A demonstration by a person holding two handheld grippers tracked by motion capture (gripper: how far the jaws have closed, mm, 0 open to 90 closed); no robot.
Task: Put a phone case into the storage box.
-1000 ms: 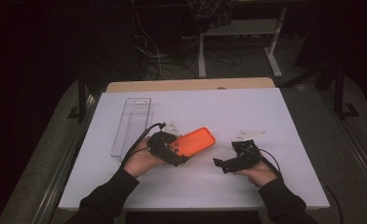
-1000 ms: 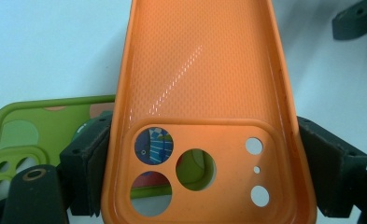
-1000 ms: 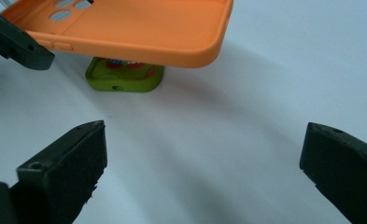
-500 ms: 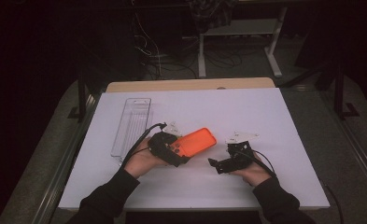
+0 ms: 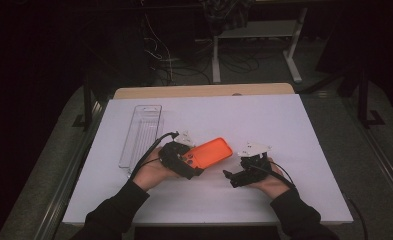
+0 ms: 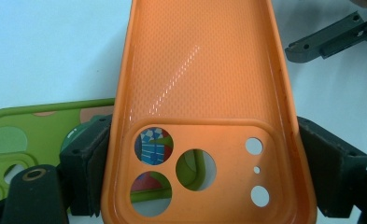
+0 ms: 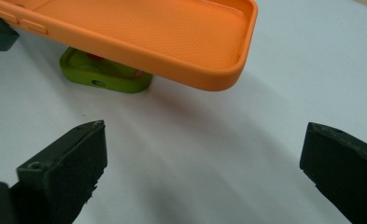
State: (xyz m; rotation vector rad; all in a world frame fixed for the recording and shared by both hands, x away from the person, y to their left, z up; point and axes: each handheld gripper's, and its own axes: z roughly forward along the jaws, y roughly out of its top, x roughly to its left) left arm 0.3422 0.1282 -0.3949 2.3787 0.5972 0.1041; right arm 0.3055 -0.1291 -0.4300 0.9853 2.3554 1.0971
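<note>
An orange phone case (image 5: 211,152) hangs just above the white table sheet, inner side up. My left gripper (image 5: 194,162) is shut on its camera end. In the left gripper view the black pads (image 6: 85,163) press on both long edges of the orange case (image 6: 200,84). A green phone case (image 6: 13,135) lies flat on the sheet beneath it, and its end (image 7: 106,72) peeks out under the orange case (image 7: 162,32). My right gripper (image 5: 231,177) sits to the right of the orange case, jaws wide apart (image 7: 204,154), pointing at its free end with nothing between them.
A clear plastic tray (image 5: 141,132) lies at the left of the white sheet (image 5: 284,120). A wooden table edge (image 5: 204,91) runs along the back. Cables and a metal stand (image 5: 254,40) are on the dark floor beyond.
My right gripper has drifted a little to the left, toward the orange case. The left hand and the case have stayed put.
</note>
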